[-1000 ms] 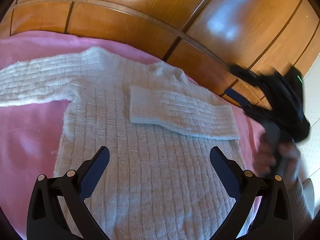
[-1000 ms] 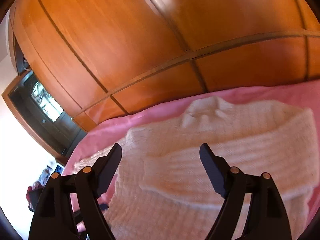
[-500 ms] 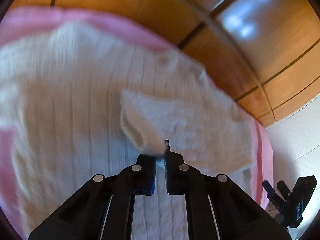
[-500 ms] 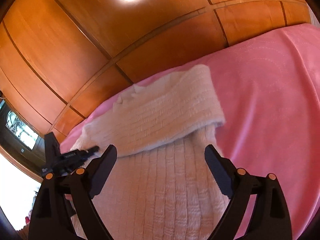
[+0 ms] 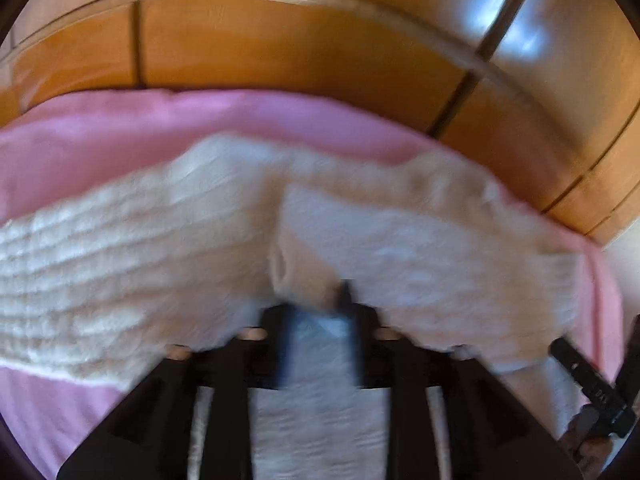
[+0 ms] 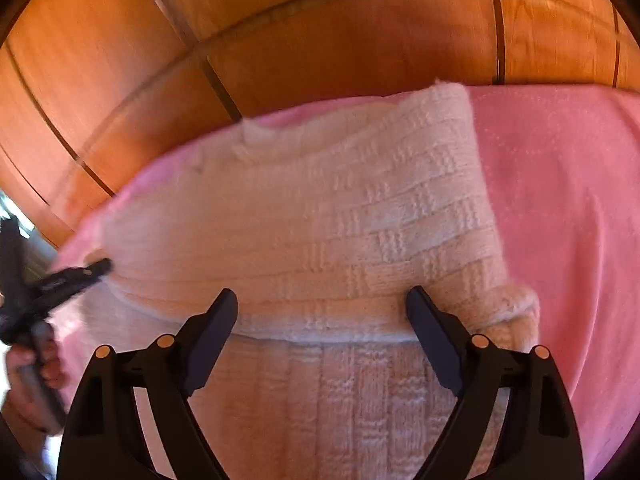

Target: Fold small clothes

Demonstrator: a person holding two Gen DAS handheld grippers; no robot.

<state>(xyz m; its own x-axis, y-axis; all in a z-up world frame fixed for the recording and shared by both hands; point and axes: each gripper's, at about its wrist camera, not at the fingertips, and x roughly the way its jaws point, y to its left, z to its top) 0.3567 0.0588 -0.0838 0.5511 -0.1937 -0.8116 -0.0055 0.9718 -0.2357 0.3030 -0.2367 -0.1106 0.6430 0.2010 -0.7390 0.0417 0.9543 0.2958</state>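
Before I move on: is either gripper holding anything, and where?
Right gripper: nothing, open. Left gripper's jaws just opened; sleeve cuff at their tips, seemingly released.

Sweater [image 6: 320, 220]: cream-white knit, ribbed and basket-weave block pattern. Bedcover [image 6: 560, 200]: plain pink. Wall panelling [image 6: 340, 40]: glossy orange-brown wood, dark seams. Both grippers black; left gripper [image 5: 316, 344] pads look blue, blurred

Cream knit sweater [image 6: 320, 216] flat on pink blanket [image 6: 560, 200], sleeve folded across.

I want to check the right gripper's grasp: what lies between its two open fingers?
In the right wrist view, the sleeve folded across the white sweater lies between the right gripper fingers, untouched.
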